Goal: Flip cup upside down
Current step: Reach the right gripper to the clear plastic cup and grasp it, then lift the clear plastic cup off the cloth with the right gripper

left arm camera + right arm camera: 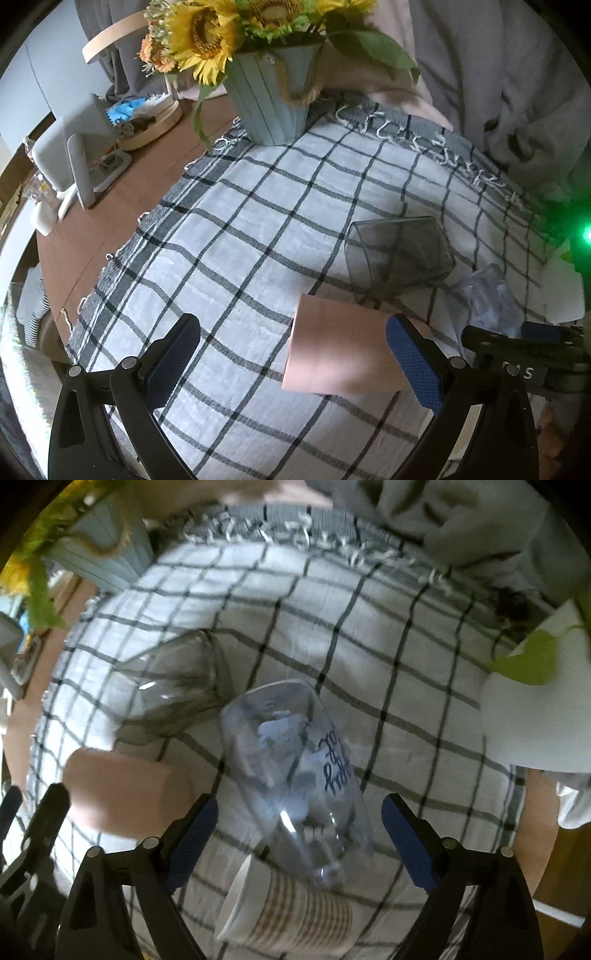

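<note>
A pink cup [340,350] lies on its side on the checked cloth [240,229], between the fingers of my open left gripper [295,365], close to the right finger. It also shows in the right wrist view [125,786]. A clear plastic cup with blue writing [295,775] lies tilted between the fingers of my open right gripper [299,842]; it appears faintly in the left wrist view [487,295]. A smoky clear cup [399,251] lies on its side beyond; it shows in the right wrist view too [177,686]. A white paper cup with brown rings [295,915] lies on its side below the clear one.
A blue pot of sunflowers [269,99] stands at the cloth's far edge. A white device [70,155] and a round tray [151,122] sit on the brown table to the left. A white pot with a green leaf [535,709] stands at the right. Grey fabric hangs behind.
</note>
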Available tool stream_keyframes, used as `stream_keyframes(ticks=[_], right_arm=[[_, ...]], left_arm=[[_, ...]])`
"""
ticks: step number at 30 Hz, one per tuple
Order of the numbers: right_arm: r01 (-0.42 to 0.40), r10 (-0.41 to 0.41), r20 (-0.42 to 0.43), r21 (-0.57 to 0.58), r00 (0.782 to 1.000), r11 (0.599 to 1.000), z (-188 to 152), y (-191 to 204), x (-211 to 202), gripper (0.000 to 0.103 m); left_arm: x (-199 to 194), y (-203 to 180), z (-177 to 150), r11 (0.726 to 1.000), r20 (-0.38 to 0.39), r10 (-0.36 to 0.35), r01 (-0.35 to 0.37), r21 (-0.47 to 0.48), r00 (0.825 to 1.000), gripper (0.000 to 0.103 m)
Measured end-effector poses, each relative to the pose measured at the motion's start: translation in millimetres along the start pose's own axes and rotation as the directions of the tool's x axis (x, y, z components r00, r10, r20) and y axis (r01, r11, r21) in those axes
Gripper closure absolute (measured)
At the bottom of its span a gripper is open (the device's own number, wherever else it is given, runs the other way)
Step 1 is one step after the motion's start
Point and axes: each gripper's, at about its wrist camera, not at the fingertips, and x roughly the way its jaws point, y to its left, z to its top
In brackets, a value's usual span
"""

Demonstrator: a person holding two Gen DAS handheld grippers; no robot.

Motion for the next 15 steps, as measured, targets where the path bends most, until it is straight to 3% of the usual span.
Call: stream_keyframes(ticks=[9, 10, 15], right_arm=[[-0.015, 0.016, -0.034, 0.004, 0.999, 1.0, 7.8, -4.0, 20.5, 0.024], [0.134, -0.134, -0.005, -0.029, 0.991, 0.991, -2.0, -2.1, 14.9, 0.024], [0.157, -0.157, 0.048, -0.005, 0.986, 0.988, -9.4, -2.1, -14.3, 0.025]], left_arm=[[8.8, -7.3, 1.0, 0.998, -0.004, 0.035, -0.035, 0.045, 0.999, 0.001], [6.4, -7.0, 0.9, 0.998, 0.005, 0.037, -0.037, 0.054, 0.999, 0.0], [-12.0, -4.2, 4.8, 0.995, 0.045, 0.003, -0.008, 0.101, 0.999, 0.0]])
